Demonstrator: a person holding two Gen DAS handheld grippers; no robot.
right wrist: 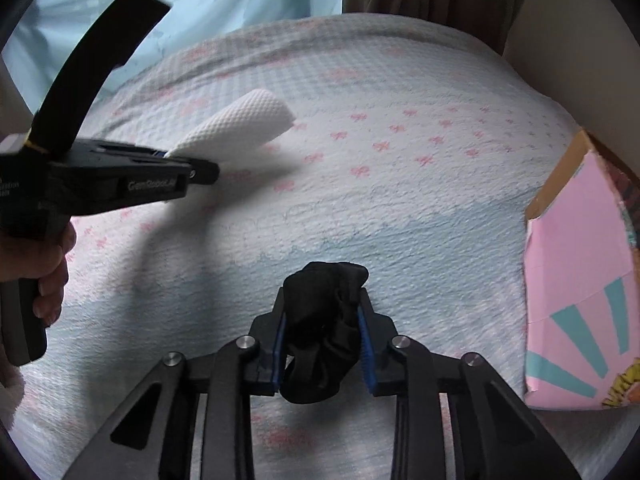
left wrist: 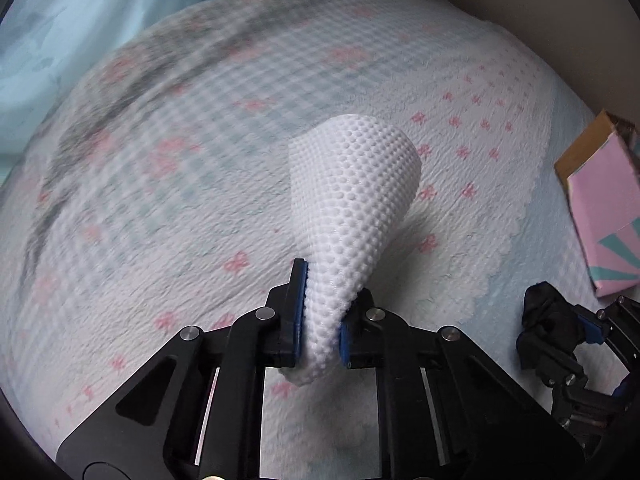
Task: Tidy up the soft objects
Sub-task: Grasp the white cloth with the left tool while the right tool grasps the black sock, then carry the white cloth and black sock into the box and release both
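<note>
Left wrist view: left gripper (left wrist: pixel 323 312) clamped on a white dimpled sponge pad (left wrist: pixel 356 196) — the pad is pinched at its narrow end and fans out above the bedspread (left wrist: pixel 168 216).
Box, left wrist view: pink cardboard box (left wrist: pixel 600 204) lies on the bedspread, far right of the pad.
Right wrist view: right gripper (right wrist: pixel 322 344) closed around a black scrunchie (right wrist: pixel 320 332), its blue pads pressing both sides, just over the bedspread.
Box, right wrist view: right of the scrunchie, well apart.
Hand: a hand (right wrist: pixel 44 264) grips the left gripper's handle, far left of the scrunchie.
</note>
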